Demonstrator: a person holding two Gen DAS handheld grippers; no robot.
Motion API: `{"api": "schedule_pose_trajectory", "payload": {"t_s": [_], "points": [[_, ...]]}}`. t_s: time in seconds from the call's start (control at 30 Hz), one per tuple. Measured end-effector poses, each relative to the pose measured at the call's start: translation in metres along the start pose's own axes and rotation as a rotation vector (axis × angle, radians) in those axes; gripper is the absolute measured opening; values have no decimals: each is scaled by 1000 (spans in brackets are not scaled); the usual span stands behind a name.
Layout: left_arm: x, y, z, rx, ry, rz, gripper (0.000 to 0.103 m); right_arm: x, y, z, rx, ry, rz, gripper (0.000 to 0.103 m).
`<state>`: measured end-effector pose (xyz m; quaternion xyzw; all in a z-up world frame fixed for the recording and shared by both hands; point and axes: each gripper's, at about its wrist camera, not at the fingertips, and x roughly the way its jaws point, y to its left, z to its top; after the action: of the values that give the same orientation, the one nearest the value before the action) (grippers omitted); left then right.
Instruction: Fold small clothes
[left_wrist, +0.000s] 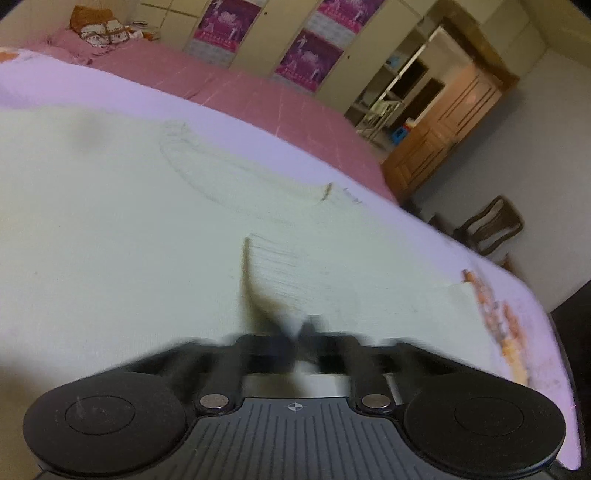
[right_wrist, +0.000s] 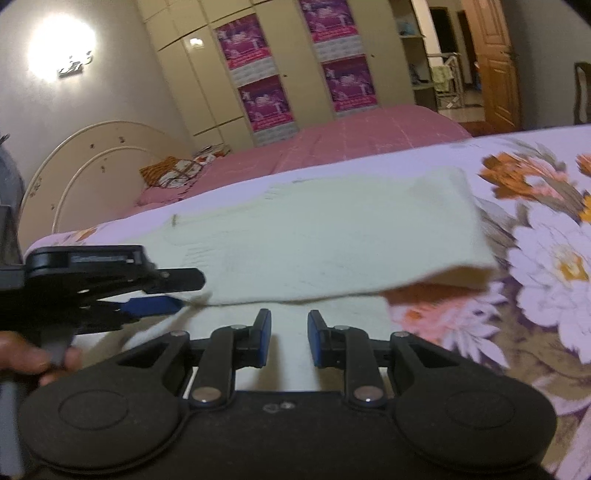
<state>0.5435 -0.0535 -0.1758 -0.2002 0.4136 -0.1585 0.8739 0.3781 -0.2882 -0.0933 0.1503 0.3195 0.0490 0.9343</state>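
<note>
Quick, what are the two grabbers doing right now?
Left gripper: shut on the cloth's corner.
Right gripper: open, holding nothing.

Knit garment (right_wrist: 332, 229) lies on floral sheet (right_wrist: 546, 258), over the near bed. Left gripper (right_wrist: 184, 301) at the garment's near-left edge, fabric between its fingers. Right gripper (right_wrist: 289, 338) just before the near edge. Second bed (right_wrist: 369, 136) behind; wardrobe (right_wrist: 295, 66) behind that.

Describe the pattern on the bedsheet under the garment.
The bedsheet is lilac with large orange and white flowers, clearest in the right wrist view.
</note>
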Motion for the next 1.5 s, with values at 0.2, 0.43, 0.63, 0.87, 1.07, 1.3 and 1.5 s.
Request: {"api": "schedule_pose_trajectory", "payload": {"t_s": [0.2, 0.43, 0.63, 0.87, 1.07, 1.3, 1.5], "points": [[-28, 22, 21, 3, -124, 25, 3, -2, -15, 1, 74, -2, 31, 42], [-45, 67, 36, -10, -155, 119, 3, 8, -14, 1, 137, -7, 57, 44], [-45, 87, 28, -43, -166, 141, 3, 13, -29, 6, 258, -29, 67, 44], [-45, 102, 24, -77, -183, 152, 3, 18, -49, 13, 365, -45, 68, 44], [-40, 110, 20, -58, -155, 153, 3, 23, -60, 12, 438, -46, 78, 43], [-48, 114, 14, -56, -165, 158, 3, 33, -69, 13, 443, -41, 33, 5], [-63, 111, 4, -30, -188, 179, 3, 27, -64, 19, 370, -59, 17, 4]]}}
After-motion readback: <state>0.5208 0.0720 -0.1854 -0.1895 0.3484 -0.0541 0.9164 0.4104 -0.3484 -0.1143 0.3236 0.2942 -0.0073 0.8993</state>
